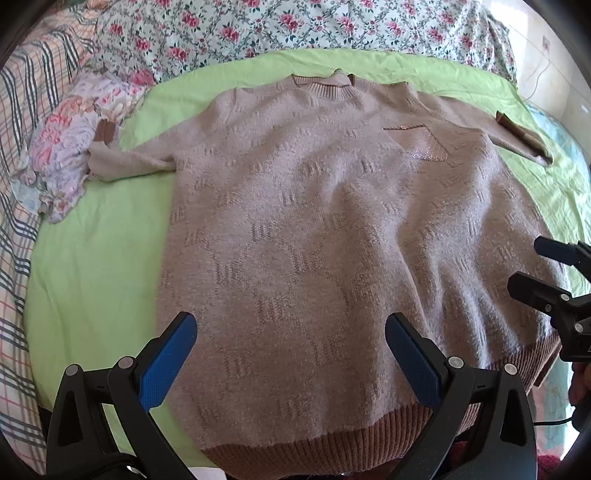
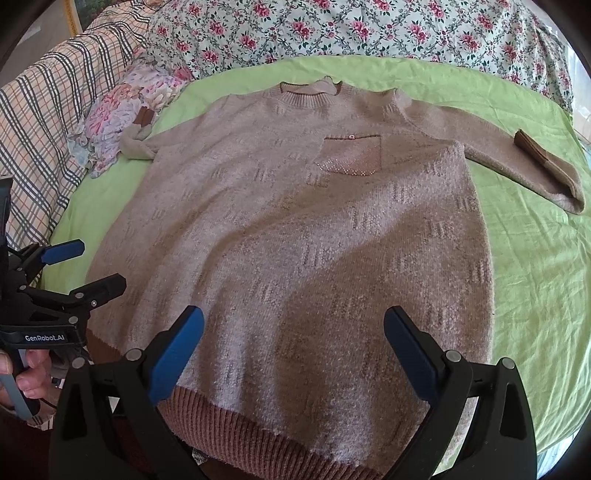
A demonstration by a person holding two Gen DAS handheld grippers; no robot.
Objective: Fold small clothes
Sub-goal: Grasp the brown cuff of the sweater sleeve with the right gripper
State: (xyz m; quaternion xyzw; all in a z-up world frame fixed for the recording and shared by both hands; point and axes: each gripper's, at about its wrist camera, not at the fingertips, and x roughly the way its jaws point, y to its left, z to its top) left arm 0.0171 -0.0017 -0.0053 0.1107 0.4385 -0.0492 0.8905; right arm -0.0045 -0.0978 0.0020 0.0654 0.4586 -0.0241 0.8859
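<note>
A beige-pink knitted sweater (image 1: 317, 229) (image 2: 295, 236) lies flat, front up, on a green sheet (image 1: 96, 258) (image 2: 535, 258), its collar at the far end and its ribbed brown hem nearest me. A small chest pocket (image 2: 351, 155) shows on it. One sleeve (image 2: 517, 162) stretches right, the other (image 1: 125, 162) bunches at the left. My left gripper (image 1: 291, 325) hovers open over the lower left part of the sweater, nothing between its blue pads. My right gripper (image 2: 293, 321) hangs open over the lower right part, also holding nothing. Each gripper shows at the edge of the other's view.
A crumpled pastel floral garment (image 1: 74, 147) (image 2: 122, 110) lies at the sheet's left edge by the sleeve cuff. A rose-print quilt (image 1: 295, 29) (image 2: 351, 29) runs along the back, a plaid blanket (image 1: 22, 110) (image 2: 48, 110) at the left. A hand (image 2: 29, 373) grips the left tool.
</note>
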